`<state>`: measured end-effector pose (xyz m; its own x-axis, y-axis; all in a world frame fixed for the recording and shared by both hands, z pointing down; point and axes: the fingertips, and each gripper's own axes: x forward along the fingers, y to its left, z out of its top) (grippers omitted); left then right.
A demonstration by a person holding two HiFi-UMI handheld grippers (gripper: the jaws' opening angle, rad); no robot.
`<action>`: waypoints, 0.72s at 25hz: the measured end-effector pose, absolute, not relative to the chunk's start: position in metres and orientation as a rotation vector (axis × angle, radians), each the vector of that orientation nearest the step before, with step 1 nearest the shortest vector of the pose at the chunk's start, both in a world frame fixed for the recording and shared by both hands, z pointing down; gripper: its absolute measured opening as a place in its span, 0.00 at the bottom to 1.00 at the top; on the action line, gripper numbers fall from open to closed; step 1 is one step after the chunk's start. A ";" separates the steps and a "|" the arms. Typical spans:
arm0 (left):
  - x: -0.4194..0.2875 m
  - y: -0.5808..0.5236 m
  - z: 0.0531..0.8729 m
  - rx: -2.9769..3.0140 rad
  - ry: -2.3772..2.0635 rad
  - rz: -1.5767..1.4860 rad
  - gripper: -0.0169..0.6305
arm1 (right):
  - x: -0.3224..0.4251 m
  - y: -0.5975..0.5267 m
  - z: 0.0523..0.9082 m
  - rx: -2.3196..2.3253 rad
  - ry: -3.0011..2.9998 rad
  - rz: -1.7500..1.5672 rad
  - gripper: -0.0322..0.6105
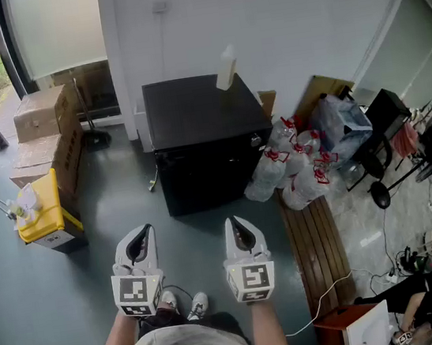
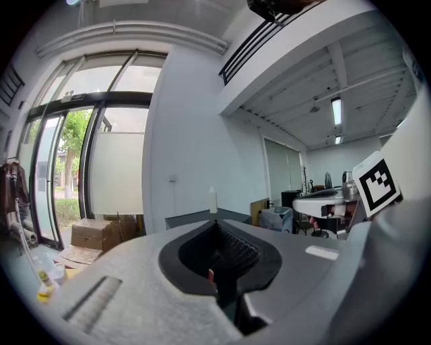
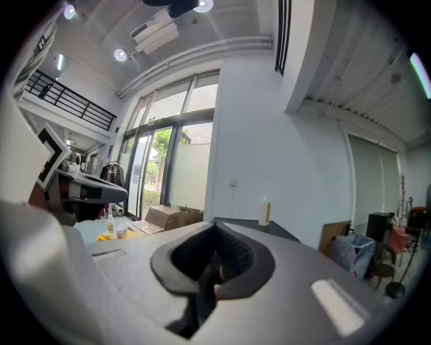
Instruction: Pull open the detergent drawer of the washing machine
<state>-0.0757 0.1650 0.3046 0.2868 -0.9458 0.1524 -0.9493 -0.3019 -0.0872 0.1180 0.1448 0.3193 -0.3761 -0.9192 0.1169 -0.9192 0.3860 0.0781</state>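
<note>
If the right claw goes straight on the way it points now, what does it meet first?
Most likely the black washing machine, near its front upper edge. The way from the right claw to it looks free, though depth is hard to judge.

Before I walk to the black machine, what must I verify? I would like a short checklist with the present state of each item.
1. Left gripper holds nothing: ok, jaws together.
2. Right gripper holds nothing: ok, jaws together.
3. Floor toward the black machine free straight ahead: ok.
4. Detergent drawer found: cannot tell; no view shows it.
5. Bottle on the machine's top upright: ok.
6. Jaws ready to grasp: not ok, both shut.
</note>
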 end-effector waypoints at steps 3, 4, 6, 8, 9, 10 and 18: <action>-0.074 0.164 0.308 2.499 -1.838 0.287 0.04 | 0.119 0.144 0.321 1.669 -2.492 0.000 0.06; -0.074 0.164 0.309 2.498 -1.838 0.290 0.04 | 0.119 0.144 0.322 1.669 -2.490 0.000 0.06; -0.073 0.163 0.310 2.496 -1.840 0.291 0.04 | 0.120 0.143 0.322 1.665 -2.489 0.003 0.06; -0.072 0.163 0.310 2.493 -1.842 0.291 0.04 | 0.120 0.142 0.323 1.662 -2.490 0.002 0.06; -0.072 0.162 0.311 2.490 -1.843 0.290 0.04 | 0.120 0.141 0.324 1.660 -2.489 0.000 0.06; -0.072 0.161 0.311 2.488 -1.846 0.290 0.04 | 0.121 0.141 0.324 1.658 -2.490 -0.002 0.06; -0.071 0.159 0.310 2.476 -1.870 0.285 0.04 | 0.123 0.133 0.326 1.647 -2.511 0.018 0.06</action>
<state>-0.0715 0.1589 0.3105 0.2633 -0.9512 0.1609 -0.9559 -0.2797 -0.0894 0.1228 0.1333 0.3256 -0.3916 -0.9120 0.1218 -0.9137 0.4011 0.0655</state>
